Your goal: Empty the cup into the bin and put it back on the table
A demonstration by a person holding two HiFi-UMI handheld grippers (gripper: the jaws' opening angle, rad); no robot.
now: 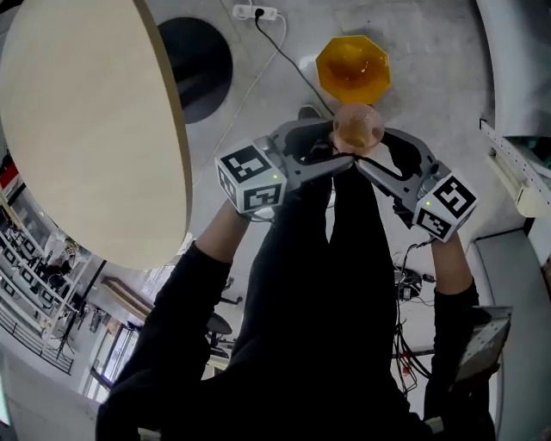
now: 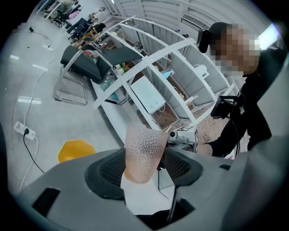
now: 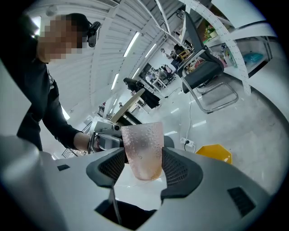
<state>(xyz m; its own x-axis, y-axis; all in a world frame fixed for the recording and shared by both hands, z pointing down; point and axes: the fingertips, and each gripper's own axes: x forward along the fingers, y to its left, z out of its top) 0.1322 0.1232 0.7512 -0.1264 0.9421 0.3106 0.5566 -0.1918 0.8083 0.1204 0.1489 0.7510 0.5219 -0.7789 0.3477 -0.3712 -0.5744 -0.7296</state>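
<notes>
A translucent pink dimpled cup (image 1: 357, 127) hangs over the floor, held between both grippers. My left gripper (image 1: 331, 148) comes in from the left and my right gripper (image 1: 376, 153) from the right; each is shut on the cup. In the left gripper view the cup (image 2: 143, 153) sits between the black pads (image 2: 108, 170) of that gripper (image 2: 144, 170). The right gripper view shows the same cup (image 3: 142, 151) pressed between its gripper's (image 3: 143, 168) pads (image 3: 175, 170). A yellow octagonal bin (image 1: 353, 69) stands on the floor just beyond the cup. I cannot see whether the cup holds anything.
The round beige table (image 1: 86, 129) fills the left of the head view, its black base (image 1: 196, 56) beside it. A power strip (image 1: 255, 12) and cable lie on the floor. White shelving (image 2: 158, 67) and a black chair (image 2: 83, 63) stand further off.
</notes>
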